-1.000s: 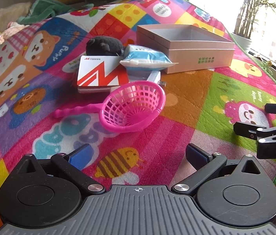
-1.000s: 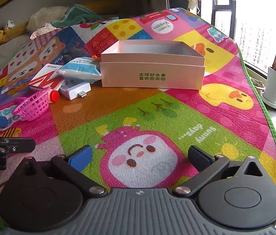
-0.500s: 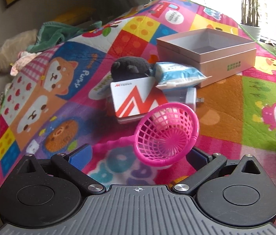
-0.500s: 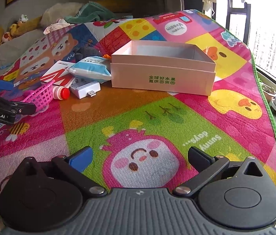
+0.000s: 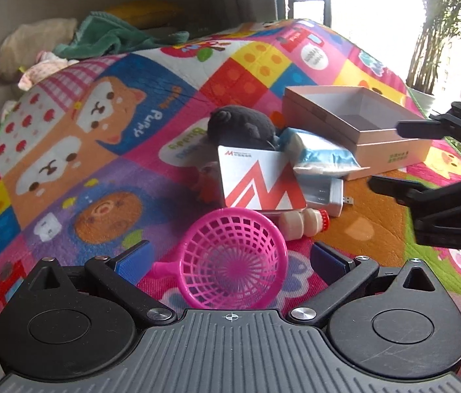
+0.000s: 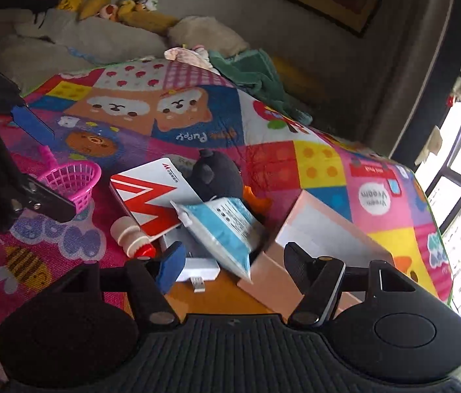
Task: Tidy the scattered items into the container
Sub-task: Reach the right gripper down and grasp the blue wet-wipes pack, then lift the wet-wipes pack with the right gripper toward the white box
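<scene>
Moved: right gripper [image 6: 232,263] has swung left over the pile, jaws just narrowing, nothing gripped.
Left gripper [image 5: 230,255]: jaws spread around pink strainer [image 5: 235,263], not pressing.
Box [image 5: 358,124]: open on play mat [image 5: 106,163], behind tissue pack [image 6: 223,229], card [image 6: 151,196], bottle [image 6: 132,235].

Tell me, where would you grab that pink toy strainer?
By the rim of the pink strainer, from above on the near side. Its bowl lies tipped open between the left tool's open fingers, and the thin handle lies flat on the mat.
</scene>
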{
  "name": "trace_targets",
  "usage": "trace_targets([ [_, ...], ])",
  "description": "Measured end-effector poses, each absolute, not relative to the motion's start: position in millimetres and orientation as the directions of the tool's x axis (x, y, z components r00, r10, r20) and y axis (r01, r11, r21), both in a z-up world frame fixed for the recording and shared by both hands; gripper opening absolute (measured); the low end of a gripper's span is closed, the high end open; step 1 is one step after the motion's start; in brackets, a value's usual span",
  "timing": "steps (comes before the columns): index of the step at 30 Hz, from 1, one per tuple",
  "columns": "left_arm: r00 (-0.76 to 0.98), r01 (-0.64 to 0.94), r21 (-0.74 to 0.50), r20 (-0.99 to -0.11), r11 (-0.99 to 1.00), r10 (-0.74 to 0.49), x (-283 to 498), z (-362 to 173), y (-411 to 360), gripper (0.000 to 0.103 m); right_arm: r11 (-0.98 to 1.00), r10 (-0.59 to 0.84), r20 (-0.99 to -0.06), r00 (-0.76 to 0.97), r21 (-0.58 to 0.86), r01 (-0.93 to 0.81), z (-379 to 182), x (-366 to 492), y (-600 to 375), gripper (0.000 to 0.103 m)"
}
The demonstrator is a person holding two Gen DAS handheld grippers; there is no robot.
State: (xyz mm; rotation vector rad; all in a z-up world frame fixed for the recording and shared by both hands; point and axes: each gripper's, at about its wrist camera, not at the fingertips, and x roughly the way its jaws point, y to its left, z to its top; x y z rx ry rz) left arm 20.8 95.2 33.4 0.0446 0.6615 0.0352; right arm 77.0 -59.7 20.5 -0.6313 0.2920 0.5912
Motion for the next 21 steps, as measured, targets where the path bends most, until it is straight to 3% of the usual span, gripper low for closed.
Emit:
trace_targets([
  [7,0.791,0.009,0.035,-0.611,0.999,0.014,13,29,104,0.103,0.564,0.396,-0.443,0.804,-0.574,-0.594,-5,112,-13,0.056],
  [10,0.785,0.007,0.028,-0.619,1.0,0.011,16,26,105,0.103,0.554,0.39,-0.476,0.789,-0.563,-0.613,-9,119,-8,0.041],
  [13,0.786,0.008,0.021,-0.618,1.0,0.007,16,26,103,0.103,0.587,0.4,-0.453,0.797,-0.542,-0.602,4,109,-16,0.028],
  [16,0.794,0.013,0.021,-0.608,1.0,0.002,12,30,99,0.103,0.642,0.444,-0.448,0.776,-0.445,-0.624,33,89,-40,0.018],
  [21,0.803,0.051,0.023,-0.595,0.998,-0.028,3,37,84,0.103,0.733,0.51,-0.527,0.68,-0.147,-0.664,71,69,-110,0.014],
])
